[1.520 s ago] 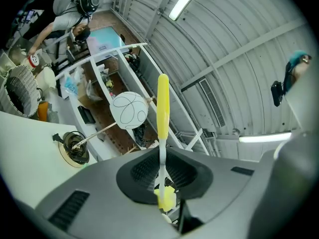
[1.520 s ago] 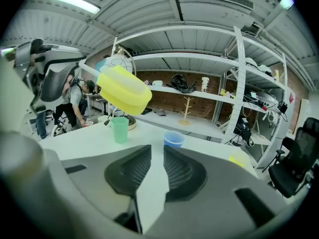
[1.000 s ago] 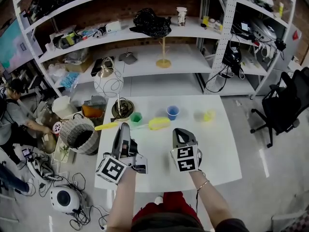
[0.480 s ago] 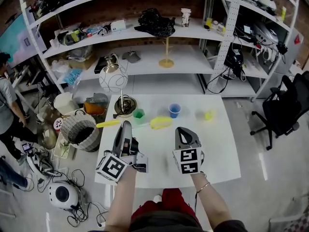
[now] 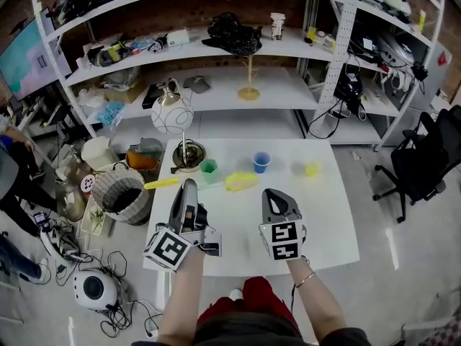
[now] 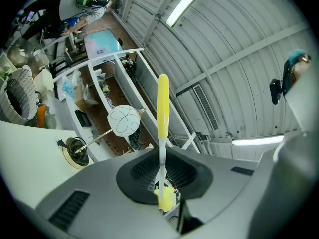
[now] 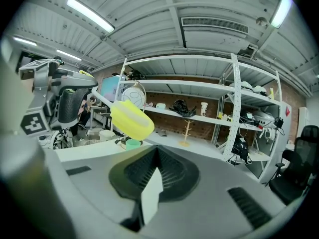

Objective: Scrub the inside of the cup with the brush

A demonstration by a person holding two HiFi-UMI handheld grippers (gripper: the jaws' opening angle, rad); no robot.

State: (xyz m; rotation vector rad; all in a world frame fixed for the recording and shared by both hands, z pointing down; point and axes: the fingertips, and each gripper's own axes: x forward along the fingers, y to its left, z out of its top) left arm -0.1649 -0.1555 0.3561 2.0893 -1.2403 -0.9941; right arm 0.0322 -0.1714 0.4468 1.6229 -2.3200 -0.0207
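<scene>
The brush (image 5: 239, 182), with a yellow handle, white neck and yellow-green head, lies flat across the back half of the white table (image 5: 324, 222). Behind it stand a green cup (image 5: 209, 168), a blue cup (image 5: 261, 162) and a small yellow cup (image 5: 311, 169). My left gripper (image 5: 189, 187) is shut and empty, with its tip just in front of the brush's neck. My right gripper (image 5: 270, 195) is also shut and empty, a little short of the brush head. In the right gripper view the brush head (image 7: 132, 119) and green cup (image 7: 133, 143) show beyond the jaws. The left gripper view shows the brush (image 6: 163, 103) past the shut jaws.
A lamp with a wire globe (image 5: 171, 117) stands on its round base (image 5: 185, 157) at the table's back left corner. A wicker basket (image 5: 122, 200) sits on the floor to the left. Shelving (image 5: 245, 92) rises behind the table, an office chair (image 5: 425, 157) is at right, and a person (image 5: 11, 182) at far left.
Both grippers and the brush stay almost where they were. The head view has shifted slightly, and the person at the left has moved.
</scene>
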